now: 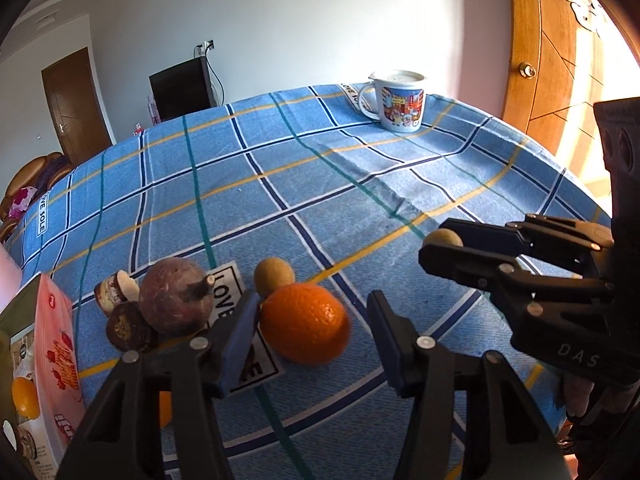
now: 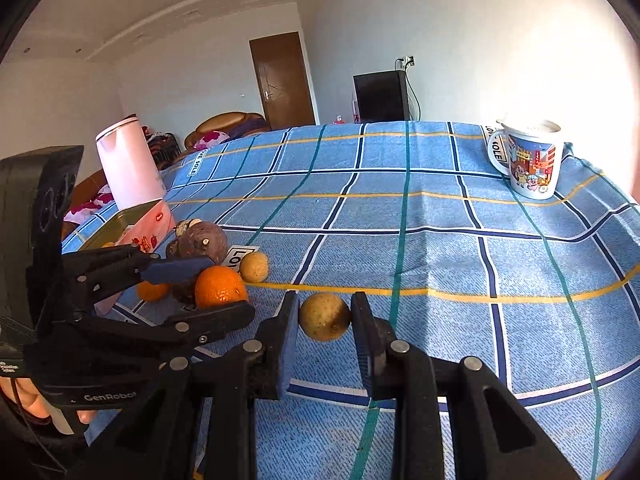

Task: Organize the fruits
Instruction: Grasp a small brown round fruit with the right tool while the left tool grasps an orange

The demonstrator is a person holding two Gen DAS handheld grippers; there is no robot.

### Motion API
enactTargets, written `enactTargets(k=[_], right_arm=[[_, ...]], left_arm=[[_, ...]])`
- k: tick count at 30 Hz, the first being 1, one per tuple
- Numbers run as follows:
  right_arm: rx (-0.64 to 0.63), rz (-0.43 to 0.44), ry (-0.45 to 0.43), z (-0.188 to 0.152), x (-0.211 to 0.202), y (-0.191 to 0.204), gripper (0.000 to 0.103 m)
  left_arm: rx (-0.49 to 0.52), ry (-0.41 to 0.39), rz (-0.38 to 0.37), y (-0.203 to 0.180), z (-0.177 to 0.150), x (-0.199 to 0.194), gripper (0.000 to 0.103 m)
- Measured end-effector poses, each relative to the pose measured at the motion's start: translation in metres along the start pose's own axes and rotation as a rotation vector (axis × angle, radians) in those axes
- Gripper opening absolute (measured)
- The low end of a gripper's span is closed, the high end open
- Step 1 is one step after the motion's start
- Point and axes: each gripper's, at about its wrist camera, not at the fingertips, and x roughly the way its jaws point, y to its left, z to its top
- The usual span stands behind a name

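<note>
An orange lies on the blue checked tablecloth between the fingers of my open left gripper, closer to the left finger. Behind it sit a small tan fruit, a purple-brown round fruit and dark snack pieces. My right gripper is shut on another small tan round fruit, just above the cloth. It also shows in the left wrist view. The orange and left gripper show in the right wrist view.
A cartoon-printed mug stands at the table's far edge. A pink box with an orange inside sits at the left. A white kettle stands behind the box. A second orange lies beside the box.
</note>
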Motion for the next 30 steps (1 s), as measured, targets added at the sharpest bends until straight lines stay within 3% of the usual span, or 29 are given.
enactTargets(k=[2, 5, 14, 30], right_arm=[[0.005, -0.003, -0.007, 0.0, -0.001, -0.001, 0.028], [0.0, -0.008, -0.018, 0.0, -0.003, 0.001, 0.028], [0.002, -0.017, -0.062, -0.002, -0.01, 0.002, 0.028], [-0.043, -0.016, -0.177, -0.007, -0.027, 0.009, 0.028]], left_arm=[[-0.006, 0.002, -0.003, 0.001, 0.0, 0.001, 0.057], [-0.011, -0.008, 0.004, 0.002, 0.0, -0.001, 0.047], [-0.031, -0.034, -0.024, 0.008, -0.001, -0.006, 0.047], [-0.025, -0.182, 0.027, 0.007, -0.003, -0.034, 0.047]])
